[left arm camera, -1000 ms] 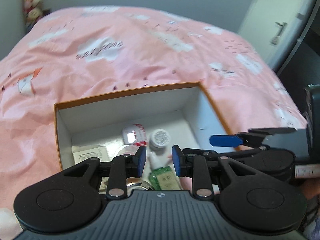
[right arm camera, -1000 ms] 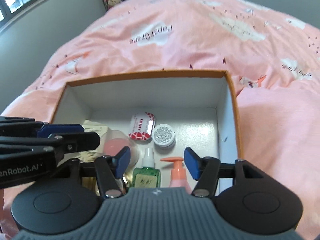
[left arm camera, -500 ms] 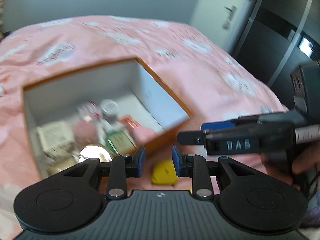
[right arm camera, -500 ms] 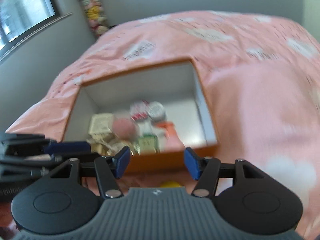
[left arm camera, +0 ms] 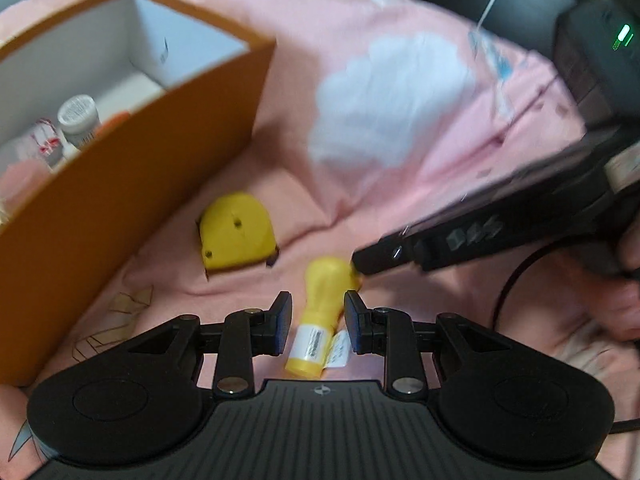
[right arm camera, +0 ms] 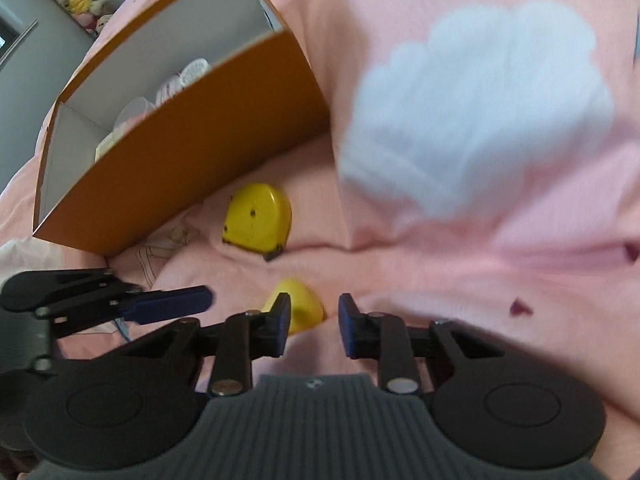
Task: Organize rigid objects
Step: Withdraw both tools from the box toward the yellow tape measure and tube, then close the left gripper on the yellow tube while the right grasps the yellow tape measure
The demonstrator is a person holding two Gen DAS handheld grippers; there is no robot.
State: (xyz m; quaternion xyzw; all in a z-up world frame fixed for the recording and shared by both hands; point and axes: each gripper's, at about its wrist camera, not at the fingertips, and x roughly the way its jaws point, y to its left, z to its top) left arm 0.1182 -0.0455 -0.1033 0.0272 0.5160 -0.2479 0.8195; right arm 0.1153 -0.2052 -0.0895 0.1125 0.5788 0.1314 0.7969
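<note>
A yellow bottle (left arm camera: 322, 300) with a white label lies on the pink duvet. It lies in the narrow gap of my left gripper (left arm camera: 318, 322), whose pads do not press on it. My right gripper (right arm camera: 310, 322) comes in from the right. Its jaws are closing, with the bottle's rounded end (right arm camera: 300, 304) at its left finger and clear of the right pad. In the left wrist view the tip of the right gripper (left arm camera: 362, 260) touches that end. A yellow tape measure (left arm camera: 236, 236) (right arm camera: 258, 224) lies just in front of the orange box (left arm camera: 120, 184) (right arm camera: 192, 152).
The box is white inside and holds a white jar (left arm camera: 78, 118) and other small items, mostly hidden by its front wall. The duvet (right arm camera: 480, 92) rises in a fold with a white cloud print to the right. A hand (left arm camera: 624, 292) and a black cable (left arm camera: 516, 280) are at far right.
Both grippers swung from over the box's inside down to the duvet in front of it. The tape measure and bottle came into view. The right jaws narrowed.
</note>
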